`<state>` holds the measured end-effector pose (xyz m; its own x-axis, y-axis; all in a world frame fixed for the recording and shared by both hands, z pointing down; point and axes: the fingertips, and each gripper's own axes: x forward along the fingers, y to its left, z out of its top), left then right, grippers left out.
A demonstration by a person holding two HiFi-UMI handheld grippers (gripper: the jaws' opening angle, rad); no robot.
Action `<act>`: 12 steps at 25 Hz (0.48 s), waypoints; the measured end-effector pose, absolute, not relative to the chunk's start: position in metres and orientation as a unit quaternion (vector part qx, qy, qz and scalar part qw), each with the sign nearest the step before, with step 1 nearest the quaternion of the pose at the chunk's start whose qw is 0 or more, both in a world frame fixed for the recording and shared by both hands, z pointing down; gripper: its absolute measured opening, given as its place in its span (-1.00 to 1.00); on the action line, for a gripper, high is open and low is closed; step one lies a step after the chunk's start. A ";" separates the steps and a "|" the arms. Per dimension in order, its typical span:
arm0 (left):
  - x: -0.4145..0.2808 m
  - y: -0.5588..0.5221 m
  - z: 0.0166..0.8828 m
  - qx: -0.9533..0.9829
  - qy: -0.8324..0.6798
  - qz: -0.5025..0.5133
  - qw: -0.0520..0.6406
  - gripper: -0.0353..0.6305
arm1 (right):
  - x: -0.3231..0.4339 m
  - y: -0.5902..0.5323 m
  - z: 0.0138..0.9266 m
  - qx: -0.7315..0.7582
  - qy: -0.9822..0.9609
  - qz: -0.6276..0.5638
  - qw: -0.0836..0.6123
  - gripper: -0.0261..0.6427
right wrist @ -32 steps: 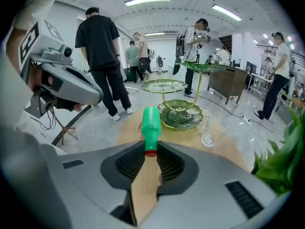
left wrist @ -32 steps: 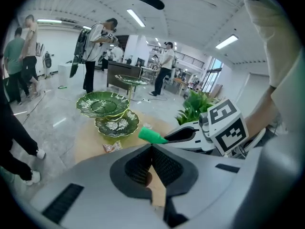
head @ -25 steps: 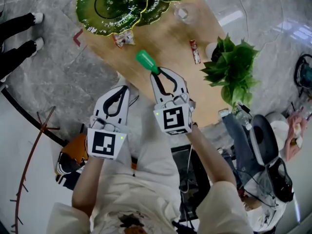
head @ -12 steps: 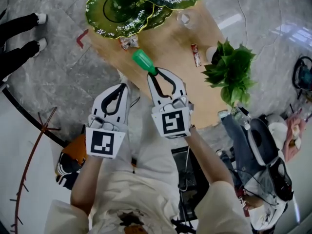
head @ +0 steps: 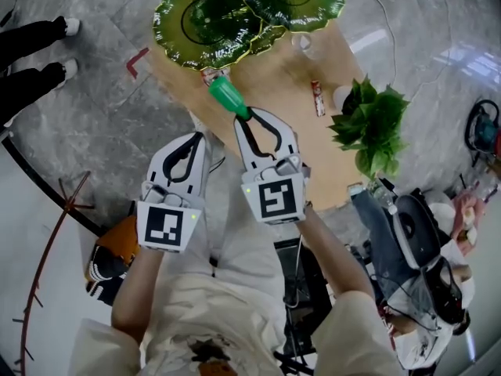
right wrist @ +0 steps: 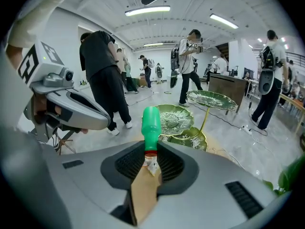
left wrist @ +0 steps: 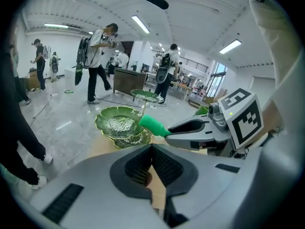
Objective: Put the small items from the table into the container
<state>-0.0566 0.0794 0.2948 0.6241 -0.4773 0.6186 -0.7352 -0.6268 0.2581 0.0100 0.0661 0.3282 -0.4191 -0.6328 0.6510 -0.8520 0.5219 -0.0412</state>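
While the right gripper (head: pixel 252 116) pinches the narrow end of a small green plastic bottle (head: pixel 227 96) over the wooden table (head: pixel 278 73), near green leaf-shaped dishes (head: pixel 211 22), left gripper (head: pixel 200 138) closed, empty.

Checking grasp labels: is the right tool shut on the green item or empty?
Shut on it: the green item sits pinched by its narrow end in the right tool.

Bright, even indoor light falls from ceiling strip lights (right wrist: pixel 145 10), and the polished floor (head: pixel 94 124) returns it as pale glare streaks at the head view's upper right. Shadows are soft and faint. Both gripper views bow strongly toward black rounded corners. The nearest grey foreground is slightly soft, while the green item (right wrist: pixel 151 123) and the mid-distance are sharp.
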 end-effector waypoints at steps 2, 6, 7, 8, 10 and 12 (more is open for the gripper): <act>-0.059 0.074 0.294 0.865 -0.352 0.253 0.253 -0.90 | 0.008 0.059 0.328 0.454 -0.820 0.187 0.293 -0.67; -0.061 0.065 0.296 0.865 -0.350 0.253 0.254 -0.90 | 0.004 0.048 0.332 0.460 -0.815 0.190 0.298 -0.67; -0.062 0.062 0.296 0.865 -0.350 0.253 0.255 -0.90 | 0.003 0.045 0.333 0.460 -0.814 0.191 0.298 -0.67; -0.063 0.060 0.297 0.865 -0.350 0.253 0.257 -0.90 | 0.002 0.042 0.334 0.460 -0.814 0.191 0.298 -0.67; -0.065 0.055 0.299 0.864 -0.351 0.252 0.260 -0.90 | 0.000 0.036 0.335 0.460 -0.814 0.192 0.298 -0.67; -0.066 0.050 0.301 0.863 -0.352 0.251 0.262 -0.90 | -0.002 0.031 0.337 0.460 -0.813 0.193 0.299 -0.67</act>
